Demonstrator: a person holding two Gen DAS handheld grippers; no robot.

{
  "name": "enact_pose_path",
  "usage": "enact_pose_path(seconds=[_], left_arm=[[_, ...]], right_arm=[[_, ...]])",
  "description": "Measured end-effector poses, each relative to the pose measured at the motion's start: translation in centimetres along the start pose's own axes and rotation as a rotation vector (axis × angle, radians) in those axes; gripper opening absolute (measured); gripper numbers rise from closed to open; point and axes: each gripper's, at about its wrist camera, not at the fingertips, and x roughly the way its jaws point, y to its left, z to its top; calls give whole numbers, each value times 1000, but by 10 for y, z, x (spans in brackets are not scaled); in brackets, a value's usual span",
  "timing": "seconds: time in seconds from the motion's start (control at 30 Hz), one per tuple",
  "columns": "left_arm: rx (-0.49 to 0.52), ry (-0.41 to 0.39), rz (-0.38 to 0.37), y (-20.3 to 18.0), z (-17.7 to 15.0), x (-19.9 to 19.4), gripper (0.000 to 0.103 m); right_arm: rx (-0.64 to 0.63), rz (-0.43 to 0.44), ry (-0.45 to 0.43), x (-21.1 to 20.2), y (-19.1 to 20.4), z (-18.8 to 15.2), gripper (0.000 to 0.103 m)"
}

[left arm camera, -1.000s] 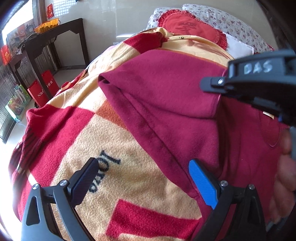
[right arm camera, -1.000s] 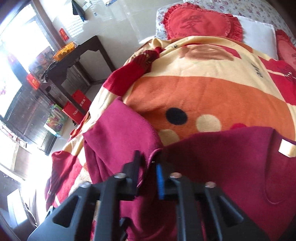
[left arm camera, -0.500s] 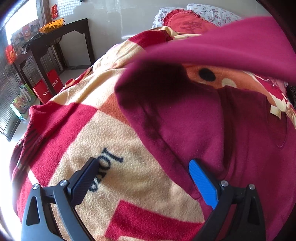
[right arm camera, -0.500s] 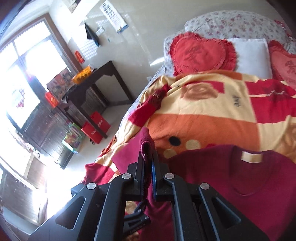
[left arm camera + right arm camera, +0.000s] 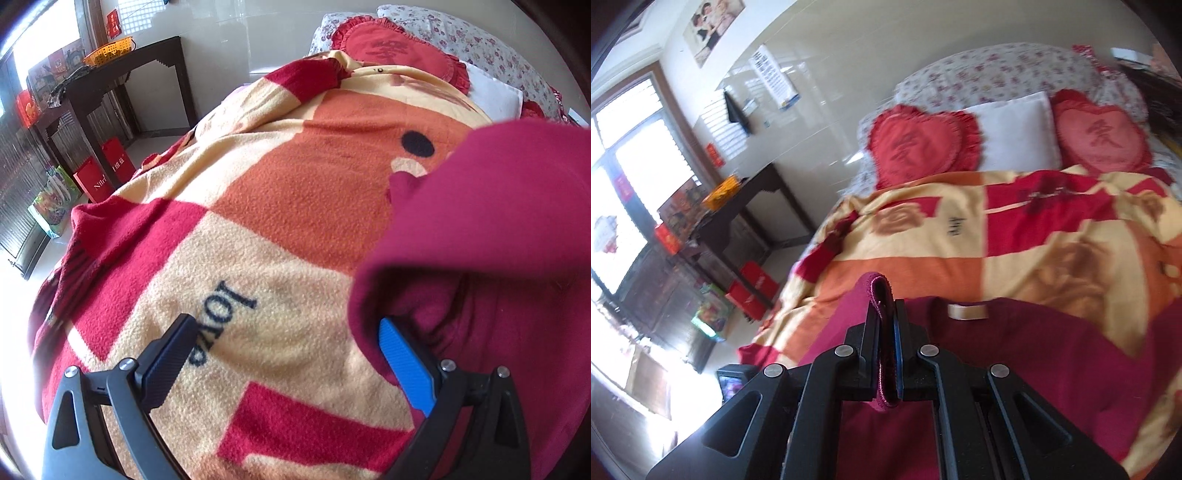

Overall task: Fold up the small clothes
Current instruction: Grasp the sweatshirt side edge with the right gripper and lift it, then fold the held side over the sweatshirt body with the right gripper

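Left wrist: left gripper [image 5: 291, 354] wide open over fleece blanket [image 5: 258, 206], maroon knit sweater [image 5: 498, 229] draped at frame right; right wrist: right gripper [image 5: 886, 339] clamped on sweater's edge, collar pointing toward the pillows [image 5: 1012, 129].

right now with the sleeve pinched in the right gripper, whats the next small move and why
Probably carry the sleeve across and lay it on the maroon top: the right gripper is shut on it, lifted off the blanket, while the left gripper is open.
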Motion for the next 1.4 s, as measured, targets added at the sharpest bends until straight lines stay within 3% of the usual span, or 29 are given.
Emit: enact_pose_path(seconds=[0.3, 0.5, 0.7, 0.83, 0.9, 1.0, 1.03, 1.17, 1.33, 1.4], left_arm=[[85, 1, -21, -10, -21, -20, 100], [119, -1, -32, -14, -31, -28, 100], [123, 2, -35, -6, -38, -34, 100], [110, 12, -61, -1, -41, -35, 100], [112, 14, -81, -4, -41, -34, 100], [110, 17, -112, -9, -39, -32, 100], [107, 20, -117, -11, -37, -30, 100], [80, 38, -152, -12, -31, -23, 100], [69, 36, -164, -7, -24, -14, 100], [55, 41, -174, -2, -23, -10, 100]], right_arm=[[166, -229, 51, -24, -101, -33, 0], [263, -365, 166, 2, -163, -66, 0], [232, -467, 259, 27, -177, -82, 0], [127, -563, 184, 16, -146, -72, 16], [49, -527, 134, 12, -116, -62, 18], [-19, -323, 123, 23, -75, -48, 26], [-50, -211, 142, 36, -55, -43, 27], [-166, 27, 223, 98, 11, -32, 27], [-310, 99, 362, 185, 75, -41, 28], [-371, 65, 429, 217, 87, -50, 28]])
